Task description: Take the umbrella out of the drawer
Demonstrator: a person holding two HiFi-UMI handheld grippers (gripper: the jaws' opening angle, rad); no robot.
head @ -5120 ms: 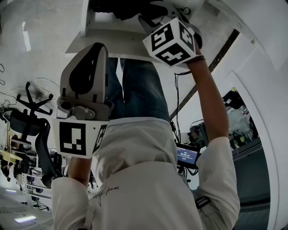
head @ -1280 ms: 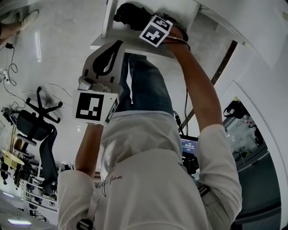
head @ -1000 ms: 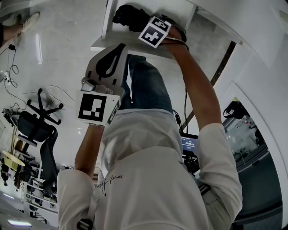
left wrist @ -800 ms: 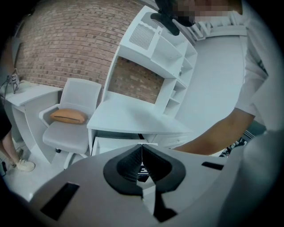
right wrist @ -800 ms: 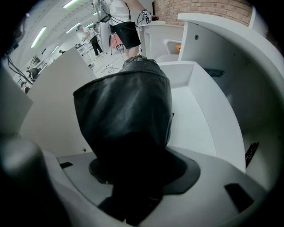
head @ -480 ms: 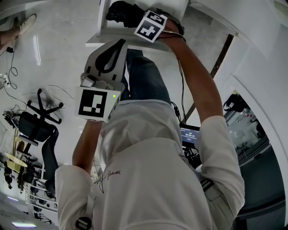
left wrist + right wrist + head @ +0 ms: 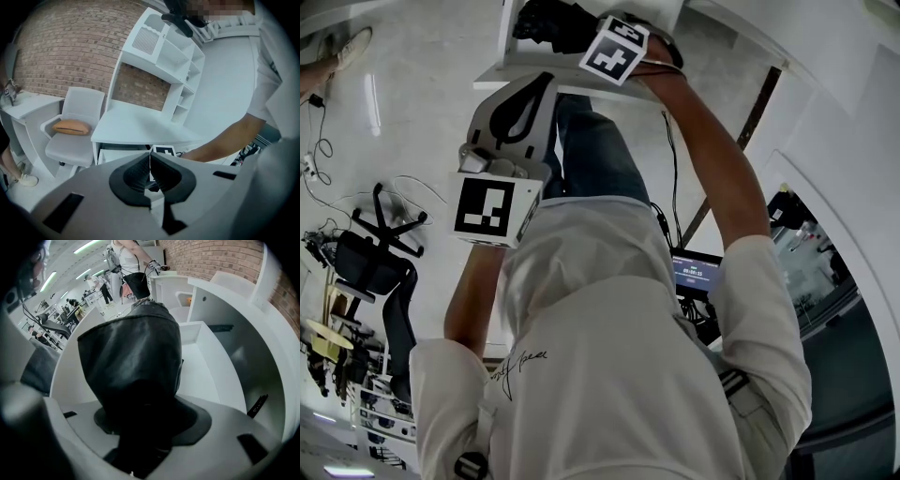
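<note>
The right gripper [image 7: 140, 425] is pinching the black umbrella [image 7: 133, 352] inside the open white drawer [image 7: 206, 371]. The left gripper [image 7: 150, 169], jaws pressed together, is hovering near the white desk [image 7: 136, 126] before a far brick wall [image 7: 70, 51].

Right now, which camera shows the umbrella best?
The right gripper view: the black umbrella fills it, gripped over the white drawer. The head view catches only a dark part at the top edge. In the left gripper view I cannot make it out.
</note>
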